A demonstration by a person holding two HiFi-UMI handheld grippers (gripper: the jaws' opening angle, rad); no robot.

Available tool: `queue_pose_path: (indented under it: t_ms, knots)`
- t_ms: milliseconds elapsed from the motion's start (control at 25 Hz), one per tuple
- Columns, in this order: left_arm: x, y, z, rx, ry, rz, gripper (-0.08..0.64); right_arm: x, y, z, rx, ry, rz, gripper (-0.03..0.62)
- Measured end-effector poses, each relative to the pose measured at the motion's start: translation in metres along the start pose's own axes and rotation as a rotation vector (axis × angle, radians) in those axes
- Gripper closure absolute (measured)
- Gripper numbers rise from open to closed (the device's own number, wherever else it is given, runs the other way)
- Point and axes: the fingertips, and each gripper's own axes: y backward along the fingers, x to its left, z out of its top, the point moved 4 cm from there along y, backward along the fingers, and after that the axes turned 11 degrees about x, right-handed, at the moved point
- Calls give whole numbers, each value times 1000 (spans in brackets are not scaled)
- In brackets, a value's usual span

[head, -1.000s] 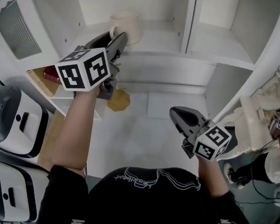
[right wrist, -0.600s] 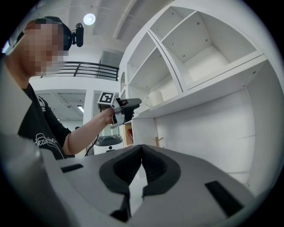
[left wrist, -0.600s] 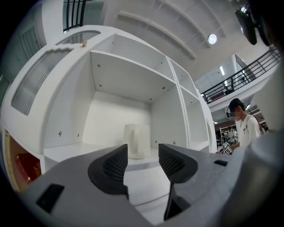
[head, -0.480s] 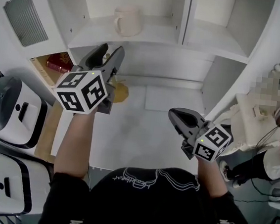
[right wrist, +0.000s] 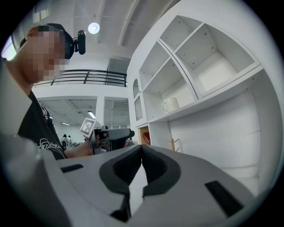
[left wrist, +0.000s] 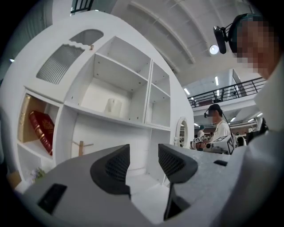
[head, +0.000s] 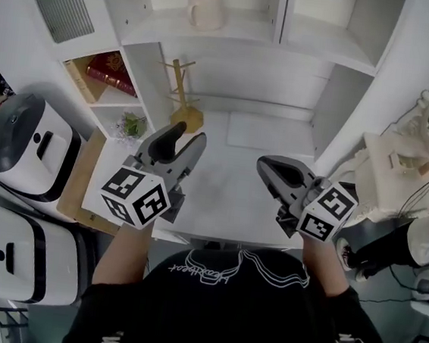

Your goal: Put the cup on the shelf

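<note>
Standing upright, the cup occupies the shelf's left compartment.

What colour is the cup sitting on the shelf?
The cup is cream, clearest in the head view.

Some big lab hall, I'd say: mezzanine railing and a headset-wearing person right of my jaws.

The lower white appliance is cut off by the head view's left edge.
</note>
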Motion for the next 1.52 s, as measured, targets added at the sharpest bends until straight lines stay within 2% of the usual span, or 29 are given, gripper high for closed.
queue_pose_path:
  t_ms: [80, 240, 400, 520, 600, 680, 840, 1040, 1520]
  knots:
    - [-17, 10, -17, 8, 21, -23, 359, 9, 6, -3, -11, -10, 9, 588]
    - [-54, 21, -45, 33, 63, -138, 375, 24, 14, -11, -29, -44, 39, 588]
    - [-78, 28, -67, 58, 72, -179, 519, 37, 20, -22, -47, -60, 56, 588]
    - [-90, 28, -77, 75, 60, -215, 555, 42, 21, -32, -61, -123, 87, 588]
    - [-95, 31, -75, 66, 44, -236, 555, 46, 21, -34, -88, -179, 136, 588]
    - [-96, 33, -73, 58, 18, -226, 555, 49, 21, -35, -102, -192, 150, 588]
    - [-89, 34, -75, 68, 17, -208, 555, 46, 22, -41, -68, -150, 90, 588]
    - [-88, 35, -83, 66, 59, -228, 555, 47, 20, -47, -35, -134, 69, 588]
    - [-87, 31, -95, 80, 85, -249, 555, 47, 23, -59, -8, -138, 34, 588]
